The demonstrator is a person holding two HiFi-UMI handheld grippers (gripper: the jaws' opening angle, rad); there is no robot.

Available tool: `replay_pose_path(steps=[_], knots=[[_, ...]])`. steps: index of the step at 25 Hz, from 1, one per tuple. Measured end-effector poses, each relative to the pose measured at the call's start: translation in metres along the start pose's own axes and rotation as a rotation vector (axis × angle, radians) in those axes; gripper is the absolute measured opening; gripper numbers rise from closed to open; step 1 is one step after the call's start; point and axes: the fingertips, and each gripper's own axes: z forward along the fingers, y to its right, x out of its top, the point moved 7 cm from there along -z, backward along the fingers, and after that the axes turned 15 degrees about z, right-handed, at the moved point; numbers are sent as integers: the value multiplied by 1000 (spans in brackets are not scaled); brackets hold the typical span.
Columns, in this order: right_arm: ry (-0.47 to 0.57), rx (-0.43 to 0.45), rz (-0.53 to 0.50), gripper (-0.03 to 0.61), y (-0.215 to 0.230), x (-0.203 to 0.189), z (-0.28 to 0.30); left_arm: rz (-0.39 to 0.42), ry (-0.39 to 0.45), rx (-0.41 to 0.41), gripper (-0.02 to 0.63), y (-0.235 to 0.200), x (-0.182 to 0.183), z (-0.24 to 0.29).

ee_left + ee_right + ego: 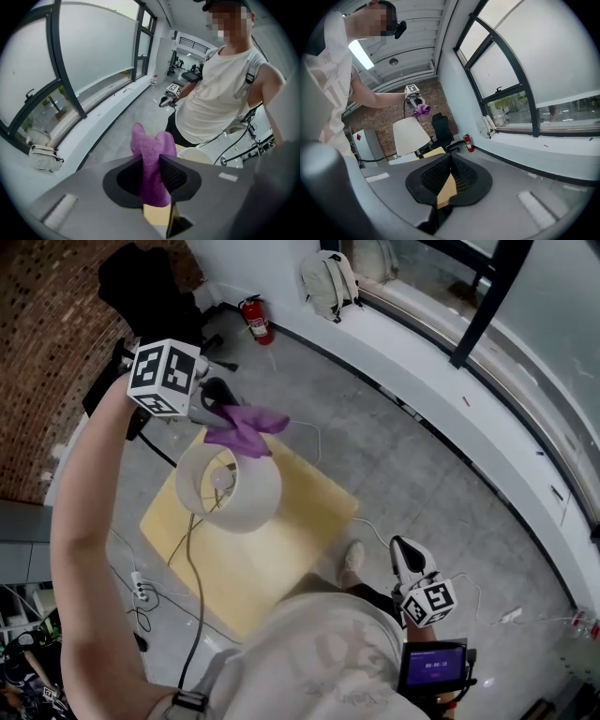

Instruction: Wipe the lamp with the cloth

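One purple cloth is clamped between the left gripper's jaws, its loose ends hanging free past them, probably for rubbing the shade. It hangs just over the lamp's top rim, upper left in the head view; contact is unclear. The lamp stands on a yellow table. Lower right, the right gripper waits, jaws together, empty.

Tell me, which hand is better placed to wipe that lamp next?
Left. The left tool grips the purple cloth just above the lampshade; the right tool is shut, empty and low, away from it.
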Motion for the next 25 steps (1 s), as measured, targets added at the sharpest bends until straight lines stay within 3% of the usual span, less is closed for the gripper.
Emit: replay_pose_path(steps=[2, 7, 14, 21, 25], knots=[[0, -6, 6, 14, 2, -2, -2, -2, -7, -46, 94, 3, 4, 5], [8, -15, 20, 14, 3, -3, -4, 38, -146, -148, 94, -1, -10, 48], [14, -50, 37, 14, 11, -4, -9, 114, -221, -210, 94, -16, -24, 111], [15, -67, 47, 14, 18, -9, -13, 129, -258, -222, 94, -24, -39, 158], [19, -79, 50, 14, 21, -11, -15, 192, -305, -167, 94, -31, -42, 170]])
